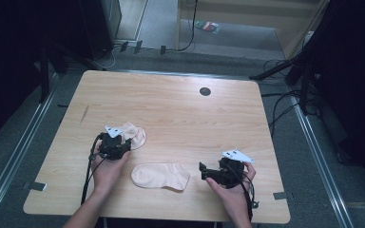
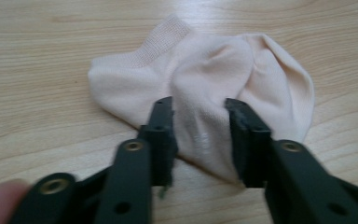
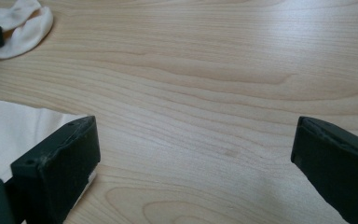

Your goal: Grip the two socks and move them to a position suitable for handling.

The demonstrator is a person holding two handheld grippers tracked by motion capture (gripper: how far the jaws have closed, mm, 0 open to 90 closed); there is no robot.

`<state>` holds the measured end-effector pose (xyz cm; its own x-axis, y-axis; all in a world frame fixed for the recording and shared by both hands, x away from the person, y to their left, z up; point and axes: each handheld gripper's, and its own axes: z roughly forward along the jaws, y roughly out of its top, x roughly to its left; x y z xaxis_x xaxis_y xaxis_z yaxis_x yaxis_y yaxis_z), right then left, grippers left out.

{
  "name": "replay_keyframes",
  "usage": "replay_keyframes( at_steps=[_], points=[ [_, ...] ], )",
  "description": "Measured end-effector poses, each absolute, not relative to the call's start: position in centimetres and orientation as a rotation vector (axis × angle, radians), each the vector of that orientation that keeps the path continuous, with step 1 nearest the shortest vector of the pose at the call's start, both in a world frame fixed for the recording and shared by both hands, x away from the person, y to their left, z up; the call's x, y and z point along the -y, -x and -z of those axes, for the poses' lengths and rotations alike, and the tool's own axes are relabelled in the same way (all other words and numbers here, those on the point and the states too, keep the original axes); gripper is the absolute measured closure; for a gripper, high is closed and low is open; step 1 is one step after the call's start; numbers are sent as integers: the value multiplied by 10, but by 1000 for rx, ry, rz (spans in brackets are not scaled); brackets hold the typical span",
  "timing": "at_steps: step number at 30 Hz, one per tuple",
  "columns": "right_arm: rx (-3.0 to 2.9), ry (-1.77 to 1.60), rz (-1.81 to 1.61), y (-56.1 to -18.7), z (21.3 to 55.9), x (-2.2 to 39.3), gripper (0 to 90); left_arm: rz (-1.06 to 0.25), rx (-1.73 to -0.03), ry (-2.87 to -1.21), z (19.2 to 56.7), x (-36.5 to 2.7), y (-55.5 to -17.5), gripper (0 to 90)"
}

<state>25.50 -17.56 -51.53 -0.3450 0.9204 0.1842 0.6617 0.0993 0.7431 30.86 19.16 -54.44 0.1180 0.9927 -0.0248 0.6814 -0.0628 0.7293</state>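
Left gripper [image 2: 199,116], jaws partly spread astride a fold of the crumpled far sock [image 2: 205,84], appears poised to pinch; closing comes next. Right gripper [image 3: 193,144] gapes wide beside the flat near sock [image 1: 160,175] on the table [image 1: 195,118].

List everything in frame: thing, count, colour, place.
socks: 2, pale peach; flat sock at near centre of table, crumpled sock at left gripper's jaws
table: 1, light wood, centre
round hole: 1, dark, far side of table
cables: several, black, floor right of table
left gripper: 1, black, jaws open astride crumpled sock
right gripper: 1, black, jaws wide open beside flat sock
hands: 2; left hand, right hand, near edge
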Motion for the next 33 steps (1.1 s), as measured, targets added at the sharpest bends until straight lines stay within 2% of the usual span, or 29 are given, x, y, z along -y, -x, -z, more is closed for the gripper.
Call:
replay_keyframes(
  at_steps=[2, 5, 9, 15, 18, 20, 22, 29, 33],
  points=[
    [-2065, -1558, -1105, -255, 517, 175, 21, -671, -1617, -1811, 544, -195, -309, 845],
    [-2071, -1561, -1101, -255, 517, 173, 25, -664, -1588, -1799, 542, -202, -308, 882],
    [-2073, -1562, -1100, -256, 517, 173, 30, -694, -1496, -1794, 533, -200, -303, 890],
    [-2065, -1574, -1099, -258, 517, 171, 48, -638, -1316, -1832, 518, -172, -301, 892],
    [-2068, -1566, -1133, -260, 515, 170, 146, -617, -1236, -1861, 517, -157, -301, 892],
    [-2070, -1566, -1193, -264, 510, 165, 177, -605, -1203, -1895, 520, -149, -301, 891],
    [-2082, -1532, -1245, -267, 503, 156, 276, -603, -1194, -1907, 524, -143, -301, 892],
    [-2133, -1492, -1321, -291, 496, 117, 418, -578, -1179, -1926, 533, -135, -300, 891],
    [-2179, -1521, -1323, -312, 500, 94, 457, -551, -1206, -1935, 535, -136, -303, 887]
  ],
)
